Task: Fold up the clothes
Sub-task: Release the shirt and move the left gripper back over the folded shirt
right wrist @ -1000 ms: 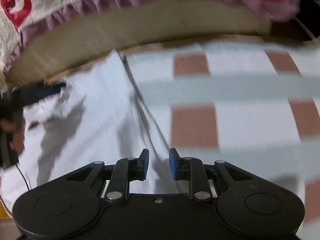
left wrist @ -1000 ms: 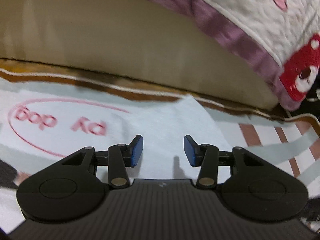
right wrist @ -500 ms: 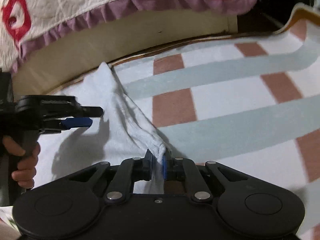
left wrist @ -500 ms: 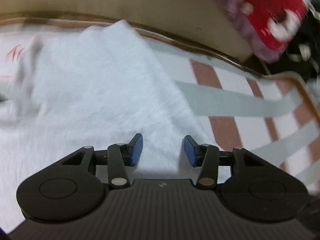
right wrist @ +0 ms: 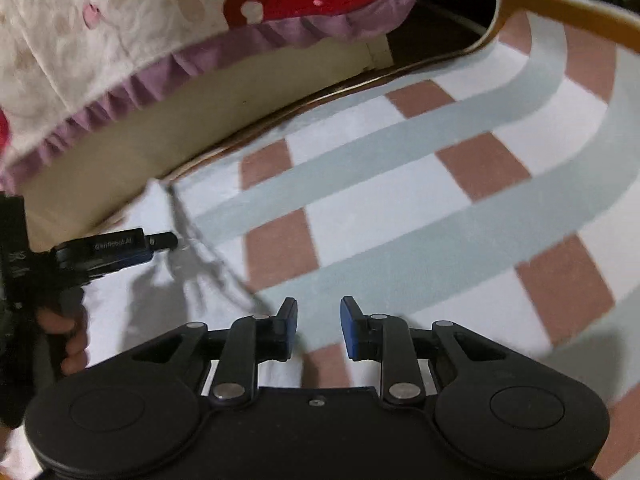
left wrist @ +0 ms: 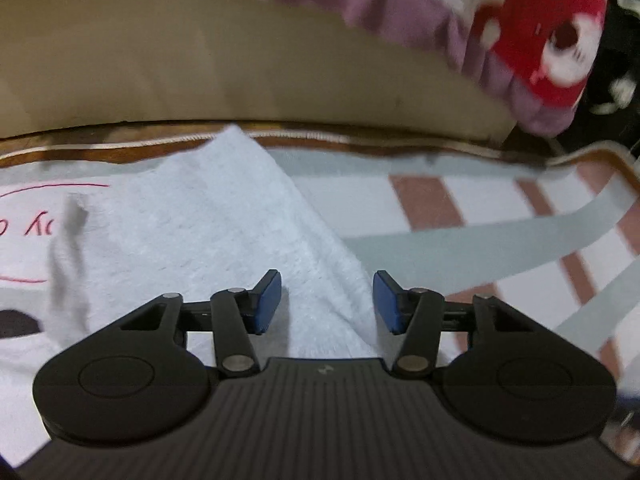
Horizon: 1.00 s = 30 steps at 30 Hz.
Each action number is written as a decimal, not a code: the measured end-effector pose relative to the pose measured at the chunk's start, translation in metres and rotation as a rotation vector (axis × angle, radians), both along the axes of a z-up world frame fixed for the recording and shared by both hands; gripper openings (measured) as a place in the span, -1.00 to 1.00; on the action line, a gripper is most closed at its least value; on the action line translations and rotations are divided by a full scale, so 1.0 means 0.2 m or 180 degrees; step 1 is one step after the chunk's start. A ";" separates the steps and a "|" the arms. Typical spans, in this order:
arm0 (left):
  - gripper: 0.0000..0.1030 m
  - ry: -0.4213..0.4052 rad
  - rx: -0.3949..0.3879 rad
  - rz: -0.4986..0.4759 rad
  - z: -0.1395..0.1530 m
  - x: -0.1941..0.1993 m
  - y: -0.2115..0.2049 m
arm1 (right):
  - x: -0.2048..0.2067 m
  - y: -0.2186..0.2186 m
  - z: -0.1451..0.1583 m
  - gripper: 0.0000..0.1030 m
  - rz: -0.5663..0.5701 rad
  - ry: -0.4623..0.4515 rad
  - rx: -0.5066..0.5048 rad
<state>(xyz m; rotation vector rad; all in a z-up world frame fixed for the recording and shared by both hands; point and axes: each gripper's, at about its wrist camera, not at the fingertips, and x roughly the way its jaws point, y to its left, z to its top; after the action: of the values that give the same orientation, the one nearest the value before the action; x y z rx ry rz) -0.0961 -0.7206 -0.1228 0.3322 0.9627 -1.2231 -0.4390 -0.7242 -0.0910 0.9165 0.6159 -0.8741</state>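
One white garment (left wrist: 208, 240), fleecy, lies flat on the checked rug (right wrist: 400, 184); red print and a dark patch show on its left part, and its far corner reaches the rug's brown border. One rug, one bed base (left wrist: 240, 60) beyond the rug's far edge, one quilt (right wrist: 120, 28) with purple frill and red bear patches hanging over it. No containers in view.

Two grippers. Left gripper (left wrist: 327, 300) hovers over the garment's right edge, jaws moderately wide, nothing pinched. Right gripper (right wrist: 319, 328) sits over the rug just right of the garment's edge; jaws have just been opening, a narrow gap, nothing between them. One hand (right wrist: 66, 332) seen on the left gripper's handle.
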 end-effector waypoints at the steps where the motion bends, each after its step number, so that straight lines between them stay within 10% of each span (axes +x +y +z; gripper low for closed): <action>1: 0.01 0.0078 0.0075 -0.0022 0.00 0.01 0.01 | -0.01 0.04 -0.01 -0.34 0.0037 -0.0038 0.0084; 12: 0.01 -0.0080 0.0513 0.0262 -0.03 0.14 0.19 | 0.04 0.38 -0.32 -0.03 -0.0490 -0.0806 0.1191; 20: 0.01 0.0028 0.0399 0.0475 -0.03 0.26 0.33 | 0.14 0.32 -0.34 -0.02 -0.0935 -0.1091 0.0386; 22: 0.01 -0.0011 0.0334 0.0446 0.00 0.31 0.39 | 0.16 0.29 -0.30 -0.60 -0.0977 -0.0924 0.0146; 30: 0.01 -0.0274 0.0185 0.0756 0.04 0.50 1.02 | 0.16 0.32 -0.16 -0.69 -0.0410 -0.0335 -0.0417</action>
<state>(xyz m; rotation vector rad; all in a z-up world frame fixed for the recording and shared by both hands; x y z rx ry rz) 0.0039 -0.5164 -0.1144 0.3043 0.9360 -0.9589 -0.4079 -0.6612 -0.1236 0.8844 0.4075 -0.9634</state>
